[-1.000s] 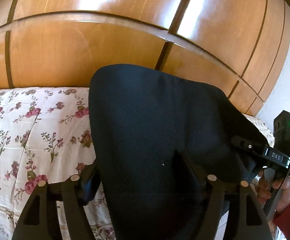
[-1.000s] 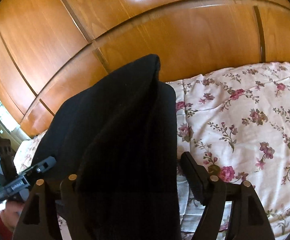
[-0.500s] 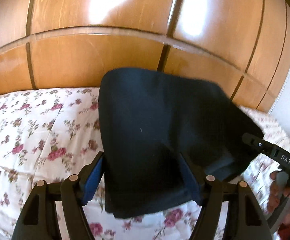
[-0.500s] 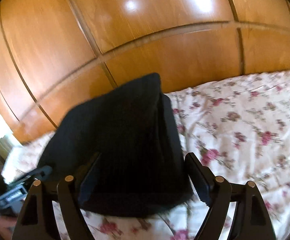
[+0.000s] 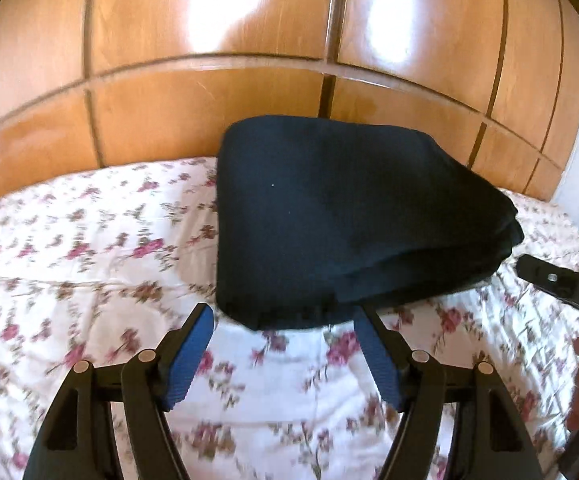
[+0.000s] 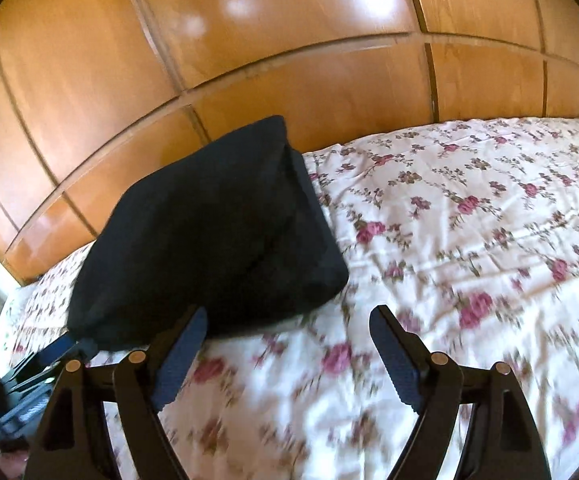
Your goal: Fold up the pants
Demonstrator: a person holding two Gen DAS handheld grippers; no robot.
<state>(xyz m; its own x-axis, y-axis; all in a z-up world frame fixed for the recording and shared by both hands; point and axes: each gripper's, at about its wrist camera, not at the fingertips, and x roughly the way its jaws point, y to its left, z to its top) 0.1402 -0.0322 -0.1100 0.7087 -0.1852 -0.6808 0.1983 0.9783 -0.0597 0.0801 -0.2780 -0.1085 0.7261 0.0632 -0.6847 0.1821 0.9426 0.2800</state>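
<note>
The folded dark navy pants (image 5: 329, 220) lie in a thick stack on the floral bedspread (image 5: 89, 260), near the bed's far edge by the wooden wardrobe doors (image 5: 209, 80). The left tongs (image 5: 283, 334) stand wide, holding nothing (blue pads bare). The right tongs (image 6: 287, 332) also gape wide and empty, seemingly just short of the stack's near edge.
</note>
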